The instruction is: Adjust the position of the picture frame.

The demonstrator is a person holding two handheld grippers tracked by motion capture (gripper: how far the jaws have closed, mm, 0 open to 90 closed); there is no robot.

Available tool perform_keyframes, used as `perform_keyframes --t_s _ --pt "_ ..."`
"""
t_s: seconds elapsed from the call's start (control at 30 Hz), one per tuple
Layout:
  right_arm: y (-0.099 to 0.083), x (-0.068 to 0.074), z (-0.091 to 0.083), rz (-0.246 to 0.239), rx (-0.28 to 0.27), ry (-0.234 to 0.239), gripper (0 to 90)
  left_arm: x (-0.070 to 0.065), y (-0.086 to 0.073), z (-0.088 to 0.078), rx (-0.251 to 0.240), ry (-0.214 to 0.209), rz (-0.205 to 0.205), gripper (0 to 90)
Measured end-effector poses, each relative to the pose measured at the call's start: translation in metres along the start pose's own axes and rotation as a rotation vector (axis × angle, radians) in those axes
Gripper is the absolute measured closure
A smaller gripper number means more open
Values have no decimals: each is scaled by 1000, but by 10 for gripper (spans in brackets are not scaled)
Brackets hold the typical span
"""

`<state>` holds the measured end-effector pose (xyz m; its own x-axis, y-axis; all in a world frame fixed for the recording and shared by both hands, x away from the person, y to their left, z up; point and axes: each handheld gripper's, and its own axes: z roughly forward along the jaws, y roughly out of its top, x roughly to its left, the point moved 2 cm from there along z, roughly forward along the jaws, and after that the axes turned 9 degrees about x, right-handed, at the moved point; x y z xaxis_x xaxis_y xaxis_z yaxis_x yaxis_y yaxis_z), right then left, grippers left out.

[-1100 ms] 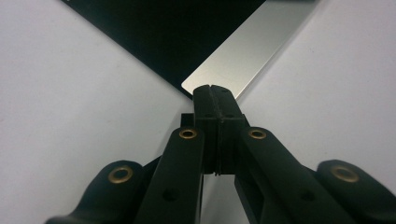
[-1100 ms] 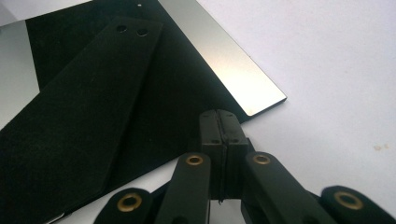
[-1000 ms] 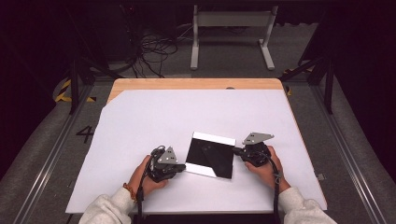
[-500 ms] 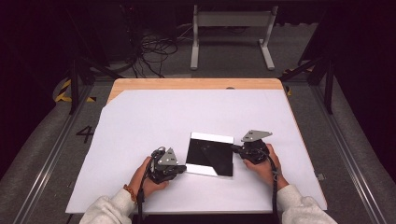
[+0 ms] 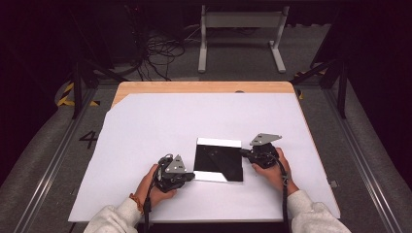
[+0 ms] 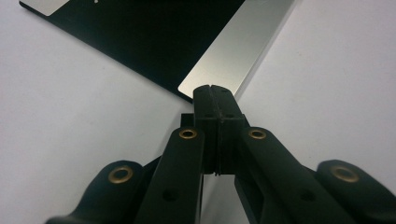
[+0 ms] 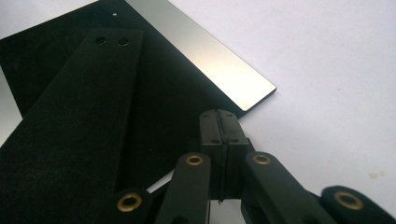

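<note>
A flat black square panel [image 5: 218, 160] with a silver strip [image 5: 218, 142] along its far edge and another along its near edge lies on the white table cover [image 5: 160, 126]. My left gripper [image 5: 192, 175] lies level at the panel's near left corner. In the left gripper view its jaws are pressed together [image 6: 211, 89], tips at the corner of the silver strip [image 6: 233, 51]. My right gripper [image 5: 243, 153] is at the panel's right edge, shut [image 7: 218, 114], tips touching the black edge beside the silver strip [image 7: 210, 56]. A black strap [image 7: 70, 116] with two holes lies across the panel.
The wooden tabletop [image 5: 204, 87] shows beyond the white cover at the back. On the floor behind stand a grey metal frame [image 5: 238, 29] and loose cables [image 5: 155, 53]. Rails [image 5: 359, 160] run along both sides of the table.
My right gripper has edged slightly farther up the panel's right side. The left gripper and the panel have stayed in place.
</note>
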<state>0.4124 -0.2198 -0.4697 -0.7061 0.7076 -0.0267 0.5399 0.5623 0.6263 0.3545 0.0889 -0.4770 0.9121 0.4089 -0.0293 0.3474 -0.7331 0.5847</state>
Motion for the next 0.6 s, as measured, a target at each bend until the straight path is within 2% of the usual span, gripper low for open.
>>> perform_keyframes --t_s 0.27,0.6 --pt "3 -1 2 -4 0 -12 900 0 0 1 -10 -17 -3 900" --pt "6 -2 4 1 2 -14 900 -1 1 2 -10 -7 15 900"
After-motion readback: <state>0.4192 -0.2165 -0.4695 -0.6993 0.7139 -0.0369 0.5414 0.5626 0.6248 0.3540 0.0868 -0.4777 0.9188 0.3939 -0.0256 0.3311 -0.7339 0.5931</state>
